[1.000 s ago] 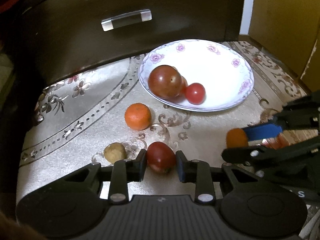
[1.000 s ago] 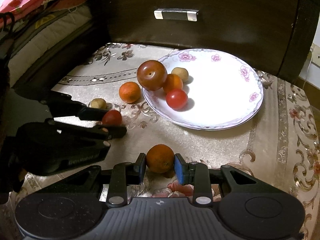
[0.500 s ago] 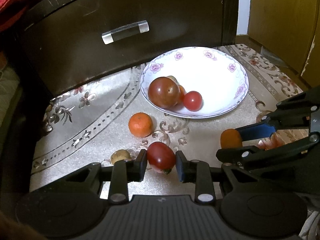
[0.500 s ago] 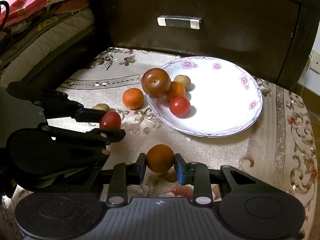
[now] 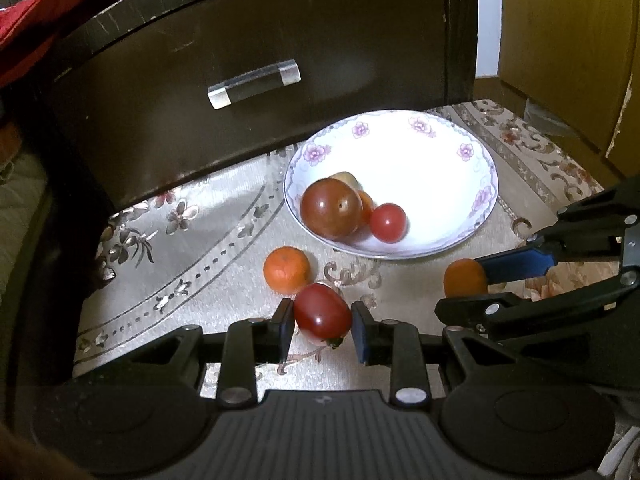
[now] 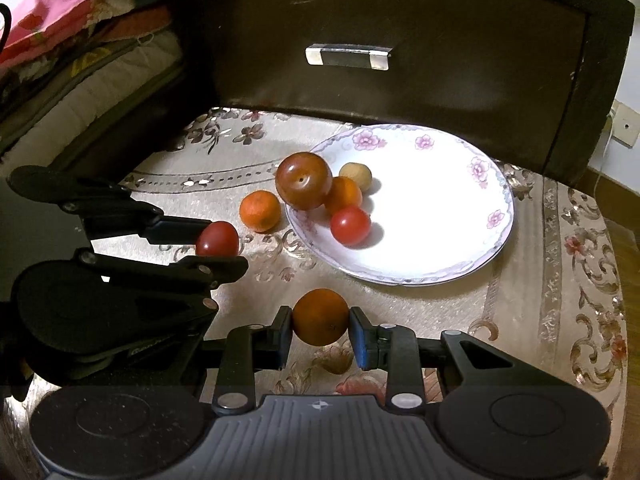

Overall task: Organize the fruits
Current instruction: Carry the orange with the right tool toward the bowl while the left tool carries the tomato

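Left view: pale small fruit [image 5: 345, 178] and orange fruit [image 5: 366, 205] mostly hidden behind the big tomato [image 5: 330, 209] ahead of the gripper; probably a longan, can't confirm.

It was a home, most likely a bedroom. A dark wooden nightstand [image 6: 400, 40] with a drawer handle [image 6: 347, 56] stood at the back edge of a floral brocade cloth [image 6: 520, 300]. Folded bedding [image 6: 80, 60] and a red blanket [image 5: 48, 4] were stacked beside it, and a flowered plate [image 6: 460, 256] lay on the cloth.
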Demonstrator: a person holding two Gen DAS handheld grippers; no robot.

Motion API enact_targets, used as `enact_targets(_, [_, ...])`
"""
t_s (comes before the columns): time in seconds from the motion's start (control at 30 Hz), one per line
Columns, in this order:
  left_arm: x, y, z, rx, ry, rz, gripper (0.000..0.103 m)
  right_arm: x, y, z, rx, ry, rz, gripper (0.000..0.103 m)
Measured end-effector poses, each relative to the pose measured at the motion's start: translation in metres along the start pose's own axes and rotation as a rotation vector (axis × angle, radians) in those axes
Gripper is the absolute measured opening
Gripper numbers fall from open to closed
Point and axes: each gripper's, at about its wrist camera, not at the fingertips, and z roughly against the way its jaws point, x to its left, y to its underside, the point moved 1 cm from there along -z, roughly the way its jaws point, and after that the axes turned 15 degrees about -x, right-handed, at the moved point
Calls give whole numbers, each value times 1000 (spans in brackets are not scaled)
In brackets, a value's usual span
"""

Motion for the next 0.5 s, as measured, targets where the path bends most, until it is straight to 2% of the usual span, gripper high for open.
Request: enact_targets(0.5, [1, -22, -3, -51, -3, 23, 36, -11, -17, 5, -54, 30, -28, 28])
